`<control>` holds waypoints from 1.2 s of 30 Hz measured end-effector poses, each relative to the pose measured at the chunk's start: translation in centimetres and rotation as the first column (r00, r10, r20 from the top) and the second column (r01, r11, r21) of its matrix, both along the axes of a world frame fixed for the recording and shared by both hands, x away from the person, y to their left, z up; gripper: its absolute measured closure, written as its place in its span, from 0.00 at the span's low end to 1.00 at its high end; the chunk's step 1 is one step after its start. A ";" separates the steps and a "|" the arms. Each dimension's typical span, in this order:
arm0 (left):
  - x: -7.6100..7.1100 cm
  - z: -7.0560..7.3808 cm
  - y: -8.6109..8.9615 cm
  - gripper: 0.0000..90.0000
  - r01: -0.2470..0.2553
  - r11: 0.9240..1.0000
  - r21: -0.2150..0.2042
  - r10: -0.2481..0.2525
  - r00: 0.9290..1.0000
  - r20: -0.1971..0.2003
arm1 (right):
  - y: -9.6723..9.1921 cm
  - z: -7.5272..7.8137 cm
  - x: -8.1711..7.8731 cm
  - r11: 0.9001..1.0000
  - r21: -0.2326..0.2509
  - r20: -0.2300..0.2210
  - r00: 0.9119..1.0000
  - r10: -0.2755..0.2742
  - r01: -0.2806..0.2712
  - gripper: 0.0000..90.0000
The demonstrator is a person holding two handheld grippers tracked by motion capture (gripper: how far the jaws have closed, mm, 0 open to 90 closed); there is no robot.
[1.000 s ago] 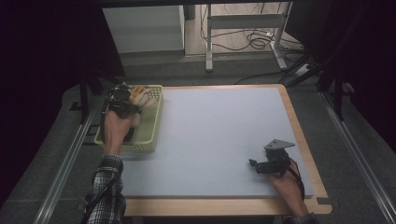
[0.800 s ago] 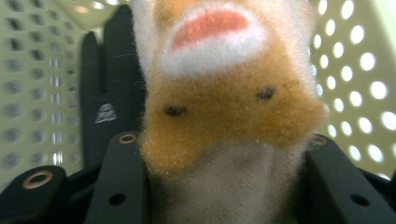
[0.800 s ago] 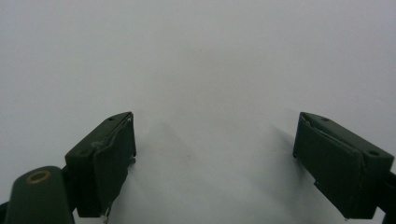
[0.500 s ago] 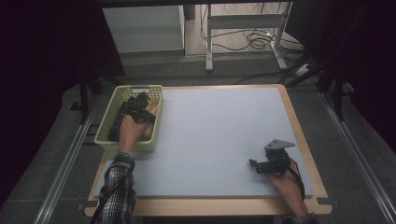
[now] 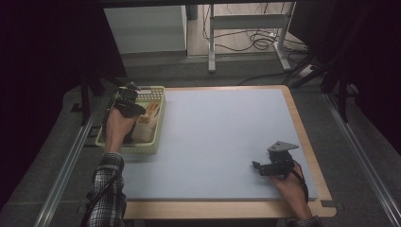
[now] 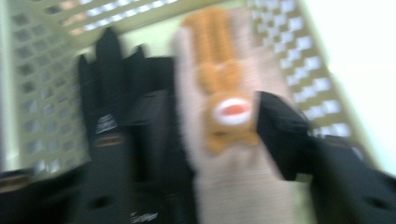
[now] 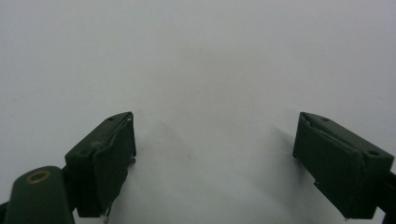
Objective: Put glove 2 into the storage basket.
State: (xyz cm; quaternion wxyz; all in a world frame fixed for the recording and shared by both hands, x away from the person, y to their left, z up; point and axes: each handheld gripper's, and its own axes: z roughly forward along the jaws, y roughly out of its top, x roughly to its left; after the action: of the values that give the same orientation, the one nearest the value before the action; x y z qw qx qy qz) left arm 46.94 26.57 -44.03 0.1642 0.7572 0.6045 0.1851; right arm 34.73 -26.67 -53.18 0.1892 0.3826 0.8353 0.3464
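The left hand-held gripper (image 5: 126,98) is over the yellow-green basket (image 5: 109,142) at the left edge of the worktop (image 5: 222,142). In the left gripper view, a beige knitted glove (image 6: 233,177) with an orange animal figure (image 6: 224,112) lies directly between the two jaws. A black glove (image 6: 126,116) lies alongside it, partly behind the left jaw.

Left gripper state: the jaws have just been closing and the beige glove sits in the gap. The frame is motion-blurred, so it cannot be told whether the pads already press on the fabric.

Key relation: the beige glove's long axis runs straight ahead of the gripper, wrist end near the jaws and fingertips toward the far basket wall. The jaws therefore straddle it across its narrow width, which suits a pinch. The black glove touches the beige one along its side, so judged risk is that the left jaw catches both.

In the high view, the beige glove (image 5: 147,124) lies in the right half of the basket, just beside the left hand (image 5: 117,127).

The right hand-held gripper (image 5: 257,166) rests near the worktop's front right corner, well apart from the basket. Its jaws stand wide apart and empty (image 7: 215,154) over bare worktop. The left hand is much the nearer to the gloves.
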 end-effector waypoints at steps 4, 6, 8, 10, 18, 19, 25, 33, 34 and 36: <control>0.7 -2.2 0.5 0.81 -0.023 0.999 0.023 0.025 0.998 -0.063 | 0.0 0.0 0.0 1.000 0.001 0.000 1.000 0.000 0.000 0.14; 1.2 -3.8 0.4 0.84 -0.023 0.999 0.032 0.026 0.995 -0.099 | 0.0 0.0 0.0 1.000 0.001 0.000 1.000 0.000 0.000 0.14; 1.6 -4.8 0.0 0.86 -0.013 0.999 0.047 0.018 0.994 -0.103 | 0.0 0.0 0.0 1.000 0.001 0.000 1.000 0.000 0.000 0.14; 2.0 -5.2 -0.4 0.89 -0.008 1.000 0.027 0.011 0.995 -0.098 | 0.0 0.0 0.0 1.000 0.001 -0.001 1.000 0.000 0.000 0.14; 2.2 -5.4 -1.8 0.96 0.031 0.999 -0.016 -0.032 0.996 -0.088 | 0.0 0.0 0.0 1.000 0.001 0.000 1.000 0.000 0.000 0.14; 2.1 -5.3 -1.6 0.94 0.024 1.000 -0.019 -0.026 0.996 -0.085 | 0.0 0.0 0.0 1.000 0.001 0.000 1.000 0.000 0.000 0.14; 1.5 -4.6 -0.1 0.78 -0.014 1.000 -0.020 0.014 1.000 0.001 | 0.0 0.0 0.0 1.000 0.001 -0.001 1.000 0.000 0.000 0.14; 0.4 -3.6 1.1 0.62 -0.027 0.999 -0.034 0.029 0.997 0.069 | 0.0 0.0 0.0 1.000 0.001 0.000 1.000 0.000 0.000 0.14; 0.2 -3.5 1.2 0.60 -0.028 0.999 -0.037 0.031 0.997 0.075 | 0.0 0.0 0.0 1.000 0.001 0.000 1.000 0.000 0.000 0.14; -0.1 -3.2 1.7 0.55 -0.033 0.997 -0.063 0.038 0.995 0.093 | 0.0 0.0 0.0 1.000 0.001 0.000 1.000 0.000 0.000 0.14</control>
State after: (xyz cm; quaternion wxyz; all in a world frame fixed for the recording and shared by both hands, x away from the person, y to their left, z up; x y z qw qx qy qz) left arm 46.82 28.26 -47.21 0.2124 0.7314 0.6149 0.2047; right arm 34.72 -26.67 -53.19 0.1890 0.3828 0.8352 0.3468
